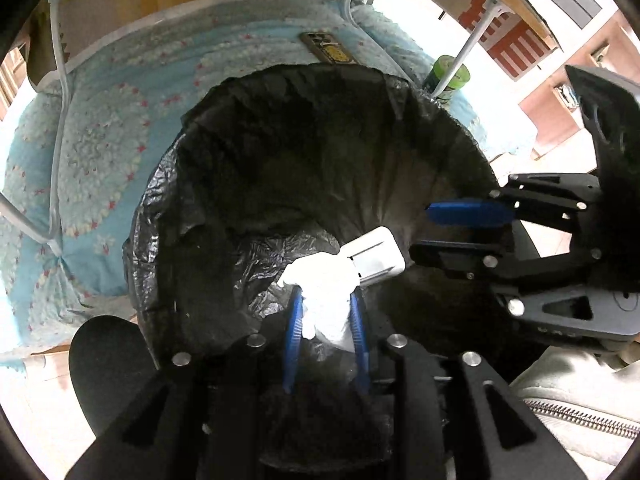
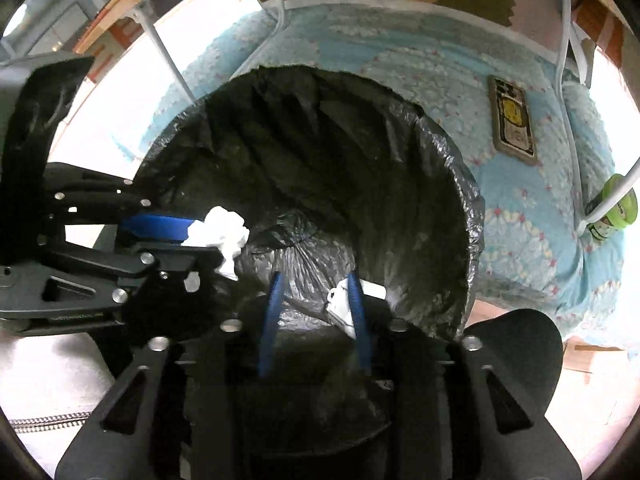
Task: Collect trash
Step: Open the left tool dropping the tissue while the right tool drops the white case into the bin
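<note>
A bin lined with a black bag [image 1: 168,184] [image 2: 460,184] stands open below both grippers. My left gripper [image 1: 326,294] [image 2: 204,240] points down into it, its blue fingers [image 1: 294,332] closed on a crumpled white tissue [image 1: 328,304] [image 2: 222,230] that fills the gap between them. My right gripper [image 2: 315,278] [image 1: 420,230] reaches over the bin from the right, jaws apart. A small white packet [image 1: 376,256] [image 2: 340,306] sits at its tips, against one finger only and clear of the other.
A blue flowered quilt [image 1: 100,152] [image 2: 520,220] lies around the bin. On it are a flat brown packet [image 1: 328,48] [image 2: 514,120] and a green can [image 1: 448,76] [image 2: 612,208]. White metal legs [image 1: 60,80] stand nearby. A light zipped garment [image 1: 580,408] is close.
</note>
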Available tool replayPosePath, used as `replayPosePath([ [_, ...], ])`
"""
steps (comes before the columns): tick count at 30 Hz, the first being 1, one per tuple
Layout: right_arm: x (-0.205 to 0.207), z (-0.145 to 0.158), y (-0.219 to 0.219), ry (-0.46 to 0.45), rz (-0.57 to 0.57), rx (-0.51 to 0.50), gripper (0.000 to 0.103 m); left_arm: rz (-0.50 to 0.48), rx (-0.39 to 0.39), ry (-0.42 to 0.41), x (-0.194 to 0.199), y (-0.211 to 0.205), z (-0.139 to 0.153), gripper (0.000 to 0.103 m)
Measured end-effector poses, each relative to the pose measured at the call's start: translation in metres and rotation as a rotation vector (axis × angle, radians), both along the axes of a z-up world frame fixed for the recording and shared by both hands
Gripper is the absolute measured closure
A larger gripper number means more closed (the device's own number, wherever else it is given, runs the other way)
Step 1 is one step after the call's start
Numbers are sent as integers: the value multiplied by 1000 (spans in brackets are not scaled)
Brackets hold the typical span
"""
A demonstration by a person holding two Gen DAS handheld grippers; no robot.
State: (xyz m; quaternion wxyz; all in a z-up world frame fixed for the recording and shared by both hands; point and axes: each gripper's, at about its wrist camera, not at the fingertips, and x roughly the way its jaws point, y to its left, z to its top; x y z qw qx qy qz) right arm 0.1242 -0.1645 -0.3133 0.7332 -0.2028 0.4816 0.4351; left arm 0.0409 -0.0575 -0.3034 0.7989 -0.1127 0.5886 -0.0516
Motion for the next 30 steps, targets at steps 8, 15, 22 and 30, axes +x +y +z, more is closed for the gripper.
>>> replayPosePath([
  [8,2,10,-4,1,-13,35,65,-1,-5,-59,-4,-1,16,56],
  [15,4,28,-8,-14,-17,75,65,9,-19,-101,-7,2,38,56],
  [22,7,64,-13,-59,-14,145,65,6,-14,-191,-7,7,76,56],
  [30,19,108,-12,-128,-14,215,57,24,3,-293,-2,23,124,56],
])
